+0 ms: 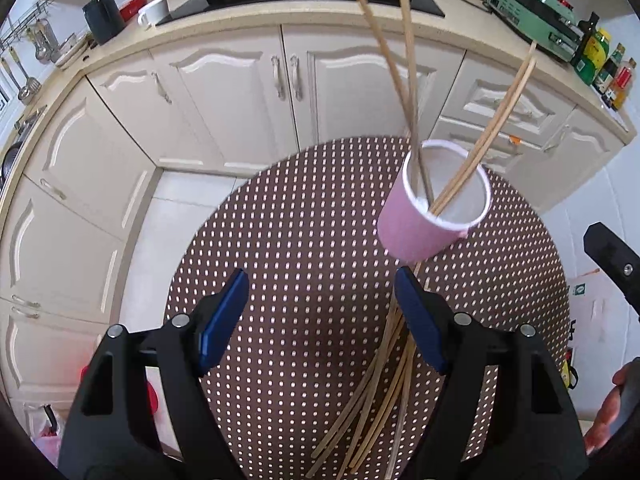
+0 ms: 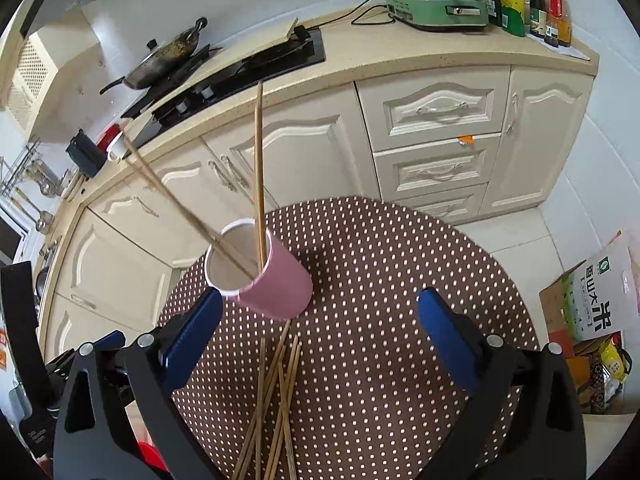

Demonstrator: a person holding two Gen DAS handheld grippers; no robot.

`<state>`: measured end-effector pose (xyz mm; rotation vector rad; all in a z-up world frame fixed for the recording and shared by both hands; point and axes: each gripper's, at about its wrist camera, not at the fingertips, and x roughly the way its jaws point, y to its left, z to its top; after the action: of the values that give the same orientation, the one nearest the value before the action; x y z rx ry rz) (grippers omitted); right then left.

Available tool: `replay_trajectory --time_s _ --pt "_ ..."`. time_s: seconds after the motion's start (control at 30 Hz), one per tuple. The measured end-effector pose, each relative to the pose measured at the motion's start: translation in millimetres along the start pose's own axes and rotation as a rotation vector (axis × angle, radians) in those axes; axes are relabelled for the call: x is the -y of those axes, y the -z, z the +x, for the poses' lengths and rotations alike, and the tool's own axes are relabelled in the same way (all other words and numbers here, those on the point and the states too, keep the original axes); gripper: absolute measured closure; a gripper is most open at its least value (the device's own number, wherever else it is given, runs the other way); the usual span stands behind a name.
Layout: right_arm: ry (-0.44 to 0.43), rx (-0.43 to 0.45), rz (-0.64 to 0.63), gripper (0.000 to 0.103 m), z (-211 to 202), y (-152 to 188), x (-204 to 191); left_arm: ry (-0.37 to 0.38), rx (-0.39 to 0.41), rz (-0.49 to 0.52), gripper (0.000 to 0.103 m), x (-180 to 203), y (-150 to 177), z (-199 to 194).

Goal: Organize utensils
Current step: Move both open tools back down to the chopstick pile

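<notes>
A pink cup (image 1: 424,224) with a white rim and white inside is standing on a round table (image 1: 304,216) covered in a brown cloth with pale dots. In the left wrist view it is sitting toward the far right part of the tabletop; in the right wrist view it is sitting near the far left edge. Four long wooden chopsticks (image 1: 408,80) are leaning in the cup, their upper ends fanning out above the rim, two to one side and two to the other.

A loose bundle of chopsticks (image 2: 276,396) is lying flat on the cloth on the near side of the cup, crossing one another, with their far tips ending just short of the cup's base and their near ends running toward the near edge of the table.

The left gripper (image 1: 322,316) is hanging over the tabletop with its blue-padded jaws standing wide apart and nothing between them; its right finger is showing in front of the top of the loose bundle. The right gripper (image 2: 320,316) is also gaping wide and gripping nothing, with the loose bundle showing in the gap between its fingers and the cup just past its left fingertip.

Beyond the table, cream cabinets (image 2: 440,120) are running under a beige counter (image 2: 400,52), which is carrying a black hob (image 2: 240,76), a green appliance (image 2: 436,4) and a row of bottles (image 2: 528,0).
</notes>
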<state>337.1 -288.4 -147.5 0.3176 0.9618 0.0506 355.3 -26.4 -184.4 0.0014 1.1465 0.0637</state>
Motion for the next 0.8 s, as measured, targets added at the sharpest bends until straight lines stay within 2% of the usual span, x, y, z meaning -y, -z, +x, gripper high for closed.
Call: replay_trajectory --time_s 0.23,0.67,0.8 --pt "0.003 -0.089 -0.030 0.009 18 28 -5 -0.016 -0.060 0.001 0.029 -5 26 21" --pt "0.046 -0.254 -0.052 0.009 64 80 -6 0.009 -0.129 0.037 0.029 -7 59 50" --pt "0.018 -0.280 -0.071 0.009 69 94 -8 0.009 -0.155 0.051 0.029 -8 67 56"
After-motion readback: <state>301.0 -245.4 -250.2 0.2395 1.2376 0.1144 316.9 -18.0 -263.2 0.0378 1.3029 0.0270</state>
